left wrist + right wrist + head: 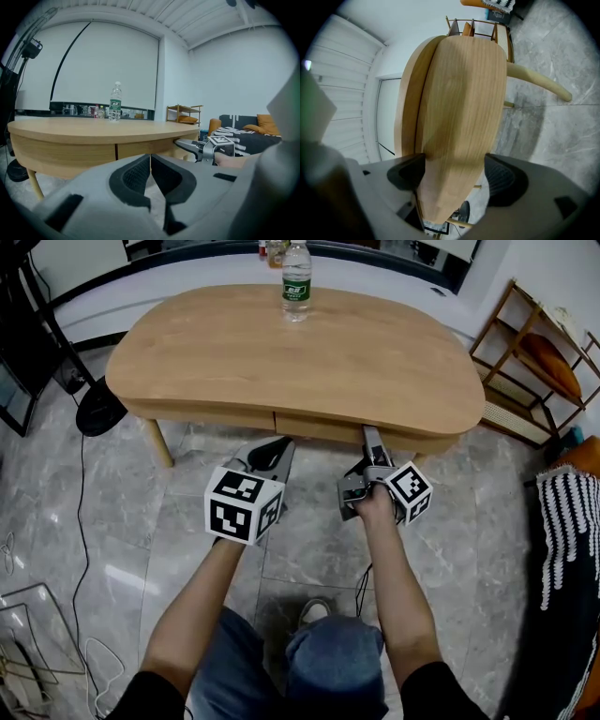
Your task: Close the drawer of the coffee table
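Drawer (339, 430) almost flush with coffee table (281, 362), likely needing a final push; pinched by right gripper (454, 173); left gripper (150, 164) clenched, empty.

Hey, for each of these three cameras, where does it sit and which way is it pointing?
Head view: on the person's head, looking steeply down at the coffee table; shows both forearms, knees, left gripper, right gripper.
Left gripper view: on the left gripper, low and level, facing the table's side; its jaws are together, empty.
Right gripper view: on the right gripper, rolled sideways, jaws clamped on the drawer front.
Shared: head and left gripper views both show the water bottle.
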Tool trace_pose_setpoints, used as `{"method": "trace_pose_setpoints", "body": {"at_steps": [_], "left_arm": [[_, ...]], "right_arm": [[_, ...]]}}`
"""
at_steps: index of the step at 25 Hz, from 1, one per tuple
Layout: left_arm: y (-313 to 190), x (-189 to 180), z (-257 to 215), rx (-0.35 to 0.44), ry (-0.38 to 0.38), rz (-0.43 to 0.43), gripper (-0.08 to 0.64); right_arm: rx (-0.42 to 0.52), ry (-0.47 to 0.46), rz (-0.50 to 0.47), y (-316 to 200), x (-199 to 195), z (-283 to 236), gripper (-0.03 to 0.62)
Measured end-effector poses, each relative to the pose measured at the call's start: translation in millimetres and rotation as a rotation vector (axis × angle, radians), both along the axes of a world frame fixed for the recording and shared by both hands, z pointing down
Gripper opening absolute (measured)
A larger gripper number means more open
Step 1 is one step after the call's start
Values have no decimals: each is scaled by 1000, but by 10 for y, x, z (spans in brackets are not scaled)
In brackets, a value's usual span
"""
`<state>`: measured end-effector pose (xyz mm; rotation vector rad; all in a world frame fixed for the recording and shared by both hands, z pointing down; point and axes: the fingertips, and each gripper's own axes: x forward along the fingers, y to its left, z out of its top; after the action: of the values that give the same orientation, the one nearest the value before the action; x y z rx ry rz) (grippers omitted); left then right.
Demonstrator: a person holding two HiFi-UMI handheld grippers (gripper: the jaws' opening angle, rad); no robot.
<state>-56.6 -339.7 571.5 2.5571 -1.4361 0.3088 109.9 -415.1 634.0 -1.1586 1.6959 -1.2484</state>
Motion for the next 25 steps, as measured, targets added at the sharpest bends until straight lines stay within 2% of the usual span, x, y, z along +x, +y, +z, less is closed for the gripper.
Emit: {"method": "trace_pose_setpoints", "body": {"at_steps": [10, 15, 21, 25], "left_arm": [[-63, -12, -22, 6, 1, 3, 11], [-79, -1, -2, 2, 2, 5, 11], [-30, 47, -105, 1, 4, 17, 11], [6, 112, -280, -9, 4, 28, 11]], "right_arm": [[2, 0, 1, -58, -7, -3, 380], [15, -6, 3, -51, 10, 18, 359], [37, 37, -21, 119, -4, -102, 364], [16, 73, -38, 311, -6, -207, 359]]}}
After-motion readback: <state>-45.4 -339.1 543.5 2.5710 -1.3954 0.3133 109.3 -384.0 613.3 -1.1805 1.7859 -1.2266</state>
